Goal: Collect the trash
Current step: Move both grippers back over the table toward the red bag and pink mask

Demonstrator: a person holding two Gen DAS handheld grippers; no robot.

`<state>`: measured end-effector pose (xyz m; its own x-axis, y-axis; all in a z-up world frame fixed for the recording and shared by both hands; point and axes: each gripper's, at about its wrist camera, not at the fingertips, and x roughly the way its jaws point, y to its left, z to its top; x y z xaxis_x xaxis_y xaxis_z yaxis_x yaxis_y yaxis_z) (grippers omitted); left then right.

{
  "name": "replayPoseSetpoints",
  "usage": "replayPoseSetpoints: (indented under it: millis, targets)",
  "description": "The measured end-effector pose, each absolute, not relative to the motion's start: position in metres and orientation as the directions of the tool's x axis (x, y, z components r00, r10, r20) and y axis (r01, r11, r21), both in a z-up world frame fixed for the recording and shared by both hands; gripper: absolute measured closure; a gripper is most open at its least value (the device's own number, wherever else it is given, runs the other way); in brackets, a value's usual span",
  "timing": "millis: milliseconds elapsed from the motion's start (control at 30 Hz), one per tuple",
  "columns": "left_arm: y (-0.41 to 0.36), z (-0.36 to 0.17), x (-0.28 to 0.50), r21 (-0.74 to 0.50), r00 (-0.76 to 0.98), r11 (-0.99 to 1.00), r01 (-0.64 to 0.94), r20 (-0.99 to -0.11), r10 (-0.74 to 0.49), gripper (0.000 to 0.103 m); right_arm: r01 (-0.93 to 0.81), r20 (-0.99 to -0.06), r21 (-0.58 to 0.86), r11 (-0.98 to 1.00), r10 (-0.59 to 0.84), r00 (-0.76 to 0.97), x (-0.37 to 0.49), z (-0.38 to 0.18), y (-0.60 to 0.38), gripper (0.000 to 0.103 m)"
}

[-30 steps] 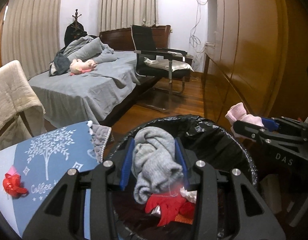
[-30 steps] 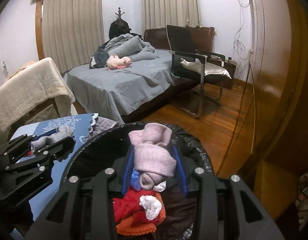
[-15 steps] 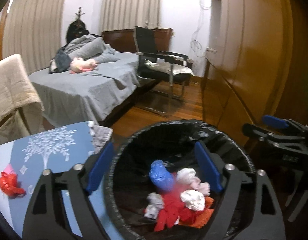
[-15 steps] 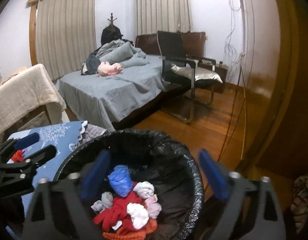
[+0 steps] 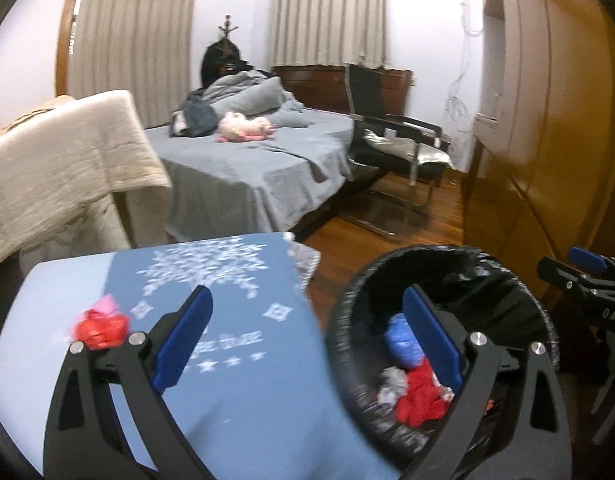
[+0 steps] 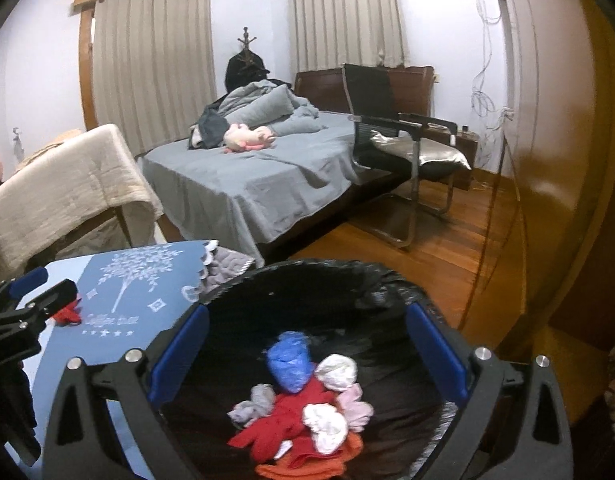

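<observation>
**Both claws empty, trash in bin, one red scrap left on surface**

A bed (image 6: 267,176) with grey sheets is seen at the back, a black chair (image 6: 391,128) beside it, on a wooden floor (image 6: 447,248). A blue cloth-covered surface (image 5: 235,360) is seen in front, with a black-lined bin (image 6: 387,280) just beside its edge. In the bin, a heap of trash (image 6: 303,412) is seen: red, white, pink, grey and orange pieces with a blue crumpled one on top.

The right claw (image 6: 307,352) is held over the bin, jaws spread wide, nothing between them; they have just been opening. The left claw (image 5: 307,340) is held across the surface edge and the bin rim, jaws also wide apart and empty, also just opened; this view is blurred. A red crumpled scrap (image 5: 101,328) is seen lying on the surface, near the left claw's left finger, not gripped.
</observation>
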<state>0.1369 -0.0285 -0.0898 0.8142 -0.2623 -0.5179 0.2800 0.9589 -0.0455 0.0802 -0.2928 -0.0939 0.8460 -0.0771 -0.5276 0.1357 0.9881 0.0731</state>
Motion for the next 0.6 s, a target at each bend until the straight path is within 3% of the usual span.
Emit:
replayPoseSetpoints:
  millis: [600]
  targets:
    - [0.115,-0.095,0.112,0.009,0.851,0.999,0.032,-0.525,-0.023,0.009,-0.058,-0.549,0.074,0.996,0.089,0.831,0.121,-0.104,-0.173,0.006]
